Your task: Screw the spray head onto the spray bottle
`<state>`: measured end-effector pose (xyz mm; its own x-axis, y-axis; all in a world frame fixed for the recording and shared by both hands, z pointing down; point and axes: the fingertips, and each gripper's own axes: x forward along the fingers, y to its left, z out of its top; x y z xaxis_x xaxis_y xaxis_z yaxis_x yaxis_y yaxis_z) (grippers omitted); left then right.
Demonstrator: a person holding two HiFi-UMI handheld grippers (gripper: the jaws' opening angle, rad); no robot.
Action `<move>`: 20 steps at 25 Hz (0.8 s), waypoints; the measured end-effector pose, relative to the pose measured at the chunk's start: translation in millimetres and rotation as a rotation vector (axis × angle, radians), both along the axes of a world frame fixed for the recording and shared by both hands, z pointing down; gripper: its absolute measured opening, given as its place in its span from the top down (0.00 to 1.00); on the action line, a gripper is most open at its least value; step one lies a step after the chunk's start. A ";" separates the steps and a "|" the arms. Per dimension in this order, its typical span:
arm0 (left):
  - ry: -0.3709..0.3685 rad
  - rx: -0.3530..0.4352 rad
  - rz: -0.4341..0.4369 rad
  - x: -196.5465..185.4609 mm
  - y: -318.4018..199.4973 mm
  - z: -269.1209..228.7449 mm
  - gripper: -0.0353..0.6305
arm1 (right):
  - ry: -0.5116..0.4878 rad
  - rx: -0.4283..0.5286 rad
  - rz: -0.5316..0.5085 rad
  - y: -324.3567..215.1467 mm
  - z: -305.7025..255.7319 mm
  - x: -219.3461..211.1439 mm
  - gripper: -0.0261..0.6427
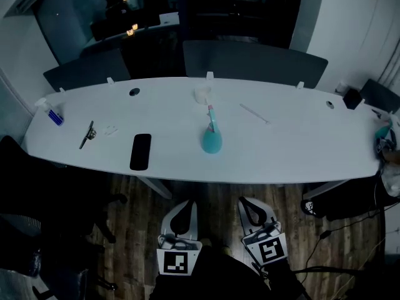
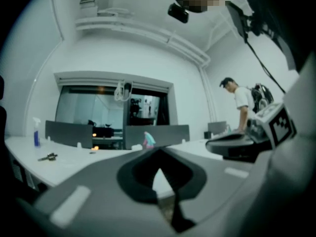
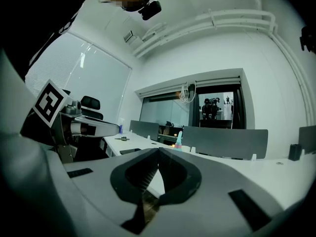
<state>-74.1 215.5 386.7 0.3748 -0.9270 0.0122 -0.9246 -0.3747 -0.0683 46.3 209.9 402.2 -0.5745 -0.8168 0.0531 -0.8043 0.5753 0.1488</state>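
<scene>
A teal spray bottle (image 1: 211, 141) stands near the middle of the long white table (image 1: 294, 149). A pink and teal spray head (image 1: 210, 113) shows at its top; I cannot tell whether it sits on the neck. The bottle appears small and far off in the left gripper view (image 2: 148, 140) and in the right gripper view (image 3: 178, 139). My left gripper (image 1: 185, 203) and right gripper (image 1: 245, 200) hang side by side below the table's near edge, well short of the bottle. The jaws of both are shut with nothing held, as the left (image 2: 159, 155) and right (image 3: 158, 151) gripper views show.
On the table lie a black phone (image 1: 140, 151), a dark key-like tool (image 1: 87, 134), a blue spray bottle (image 1: 51, 112) at the far left, a small white object (image 1: 201, 94) and a thin straw (image 1: 253, 113). Grey dividers (image 1: 256, 61) line the far side. A person (image 2: 242, 105) stands at the right.
</scene>
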 end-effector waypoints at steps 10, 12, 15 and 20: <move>-0.006 0.011 -0.061 40.1 47.4 -3.0 0.94 | -0.049 -0.001 -0.039 41.7 -5.9 32.8 0.95; -0.015 0.005 -0.057 43.6 54.5 -2.5 0.94 | -0.048 -0.004 -0.044 49.1 -5.7 33.8 0.95; -0.036 0.003 -0.059 43.9 60.5 -6.2 0.94 | -0.049 -0.005 -0.049 56.9 -8.3 31.6 0.95; -0.005 0.013 -0.070 33.6 66.3 -14.8 0.94 | -0.041 0.022 -0.053 70.3 -17.2 22.4 0.95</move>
<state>-40.5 281.8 371.9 0.3093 -0.9510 0.0015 -0.9481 -0.3085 -0.0771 68.7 280.2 385.0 -0.6186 -0.7856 0.0105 -0.7782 0.6145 0.1294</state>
